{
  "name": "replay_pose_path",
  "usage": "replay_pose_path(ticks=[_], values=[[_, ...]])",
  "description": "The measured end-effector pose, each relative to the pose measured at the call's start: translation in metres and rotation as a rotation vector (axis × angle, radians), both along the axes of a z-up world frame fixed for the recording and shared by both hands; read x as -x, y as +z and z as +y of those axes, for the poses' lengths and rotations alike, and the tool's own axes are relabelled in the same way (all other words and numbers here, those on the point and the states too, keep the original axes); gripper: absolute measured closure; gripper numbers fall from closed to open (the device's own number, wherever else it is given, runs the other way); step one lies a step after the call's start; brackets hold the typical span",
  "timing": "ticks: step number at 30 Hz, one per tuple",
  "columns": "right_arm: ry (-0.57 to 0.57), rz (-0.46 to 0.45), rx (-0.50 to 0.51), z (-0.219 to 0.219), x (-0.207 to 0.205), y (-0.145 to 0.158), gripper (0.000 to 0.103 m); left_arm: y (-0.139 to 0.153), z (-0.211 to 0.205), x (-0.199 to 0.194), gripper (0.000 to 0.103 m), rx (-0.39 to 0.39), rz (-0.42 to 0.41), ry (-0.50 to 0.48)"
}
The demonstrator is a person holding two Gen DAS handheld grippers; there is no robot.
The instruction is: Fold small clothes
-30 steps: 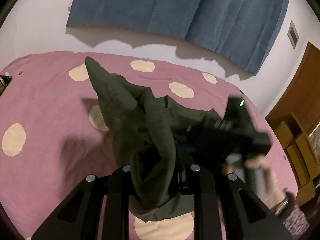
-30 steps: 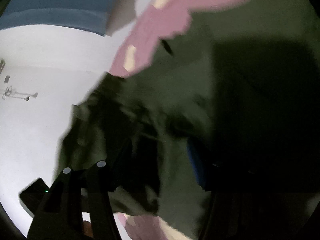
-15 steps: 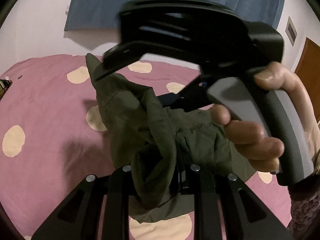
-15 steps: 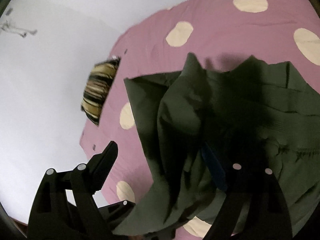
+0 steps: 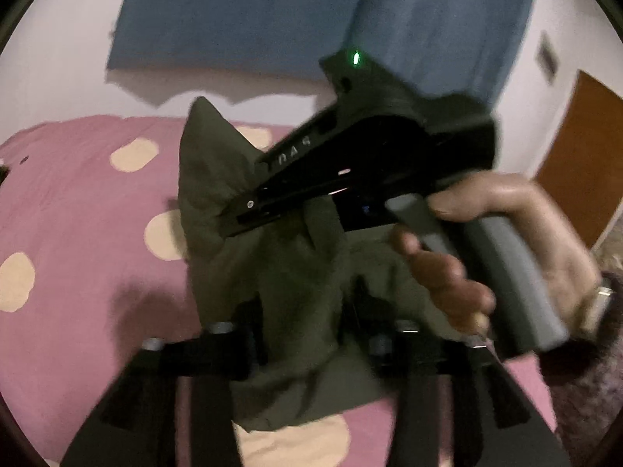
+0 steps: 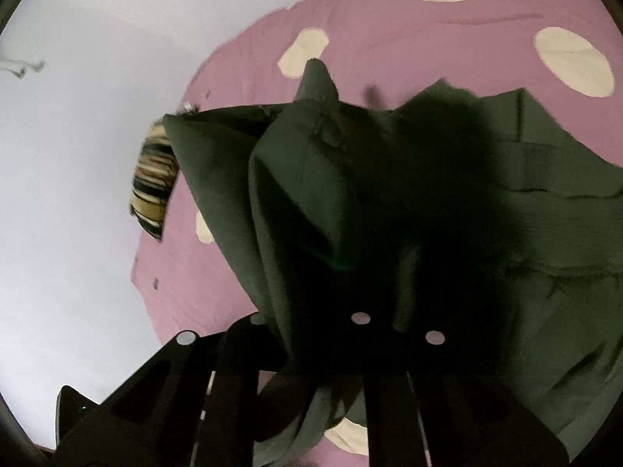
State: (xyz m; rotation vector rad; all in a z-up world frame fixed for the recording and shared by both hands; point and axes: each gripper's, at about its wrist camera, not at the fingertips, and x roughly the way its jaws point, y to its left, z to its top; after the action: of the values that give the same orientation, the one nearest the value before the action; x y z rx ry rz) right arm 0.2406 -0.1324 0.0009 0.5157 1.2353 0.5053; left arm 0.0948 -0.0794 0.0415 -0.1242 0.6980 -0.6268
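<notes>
A dark olive green garment [image 5: 300, 268] is held bunched above the pink bed with cream dots [image 5: 78, 214]. My left gripper [image 5: 307, 334] is shut on a fold of it at the bottom of the left wrist view. My right gripper [image 5: 233, 218] comes in from the right in that view, held by a hand, its tips closed on the garment's upper left edge. In the right wrist view the garment [image 6: 350, 194] drapes over my right gripper [image 6: 307, 323], which is shut on the cloth; the rest spreads over the bed [image 6: 389, 31].
A blue curtain [image 5: 311, 11] hangs on the white wall behind the bed. A brown door [image 5: 584, 171] stands at the right. A striped yellow and black item [image 6: 153, 190] lies at the bed's far edge.
My right gripper has swung down and left from above the garment and has closed on its upper edge. The left gripper keeps its hold and has shifted slightly.
</notes>
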Motion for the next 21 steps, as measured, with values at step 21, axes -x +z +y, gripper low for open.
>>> replay_pose_path(ticks=[21], values=[[-0.3,-0.089,-0.312,-0.207,0.074,-0.016,0.096,-0.069,-0.037,0.009,0.026,-0.157,0.062,-0.004]])
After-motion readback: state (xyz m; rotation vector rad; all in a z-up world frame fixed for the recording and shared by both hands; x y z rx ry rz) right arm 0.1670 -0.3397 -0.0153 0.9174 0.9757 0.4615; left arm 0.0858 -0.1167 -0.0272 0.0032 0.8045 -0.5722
